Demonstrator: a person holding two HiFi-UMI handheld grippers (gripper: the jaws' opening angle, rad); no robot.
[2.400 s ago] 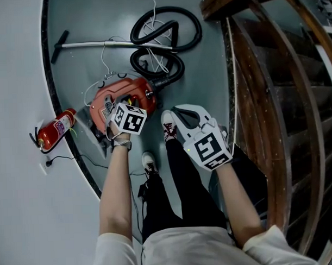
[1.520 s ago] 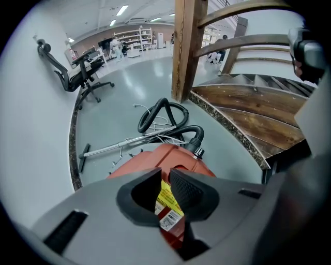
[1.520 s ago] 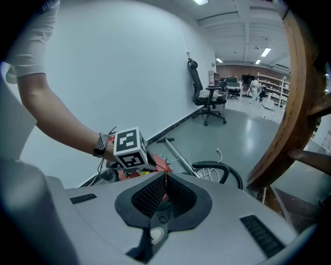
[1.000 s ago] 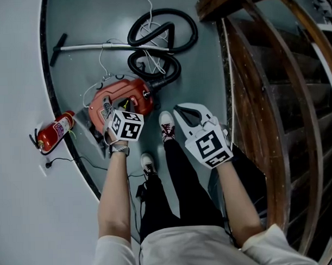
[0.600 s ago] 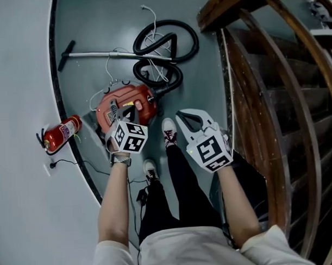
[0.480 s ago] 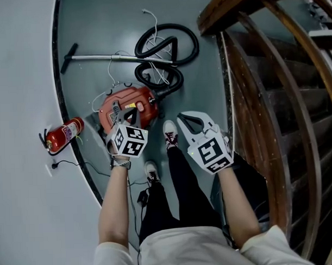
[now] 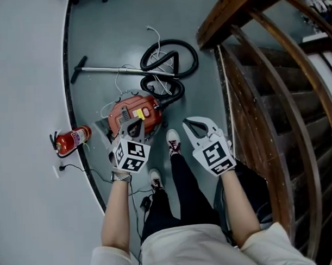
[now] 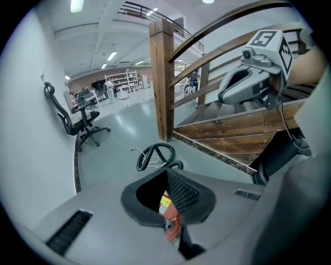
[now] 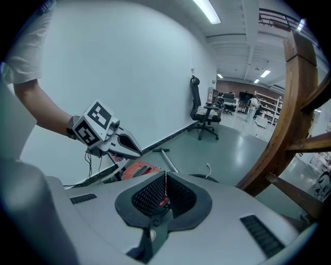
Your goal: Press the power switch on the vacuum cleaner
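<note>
The red vacuum cleaner (image 7: 137, 110) lies on the grey floor by the curved wall, with its black hose (image 7: 171, 58) coiled beyond it and its metal wand (image 7: 115, 69) lying to the left. My left gripper (image 7: 134, 124) is shut and hangs just above the vacuum's near end, pointing at it. Part of the red body (image 8: 166, 206) shows through the gap behind its closed jaws. My right gripper (image 7: 189, 123) is also shut and empty, held to the right of the vacuum above a shoe (image 7: 173, 141). The right gripper view shows the vacuum (image 9: 137, 169) below the left gripper (image 9: 138, 151).
A red fire extinguisher (image 7: 73, 140) lies at the wall's base on the left, with a thin cable near it. A wooden stair railing (image 7: 262, 88) and steps fill the right side. A black office chair (image 8: 77, 116) stands farther off. The person's legs are below the grippers.
My left gripper has drawn back from over the vacuum's top toward the person. The head view has shifted, so the vacuum sits lower and more central. My right gripper has hardly moved.
</note>
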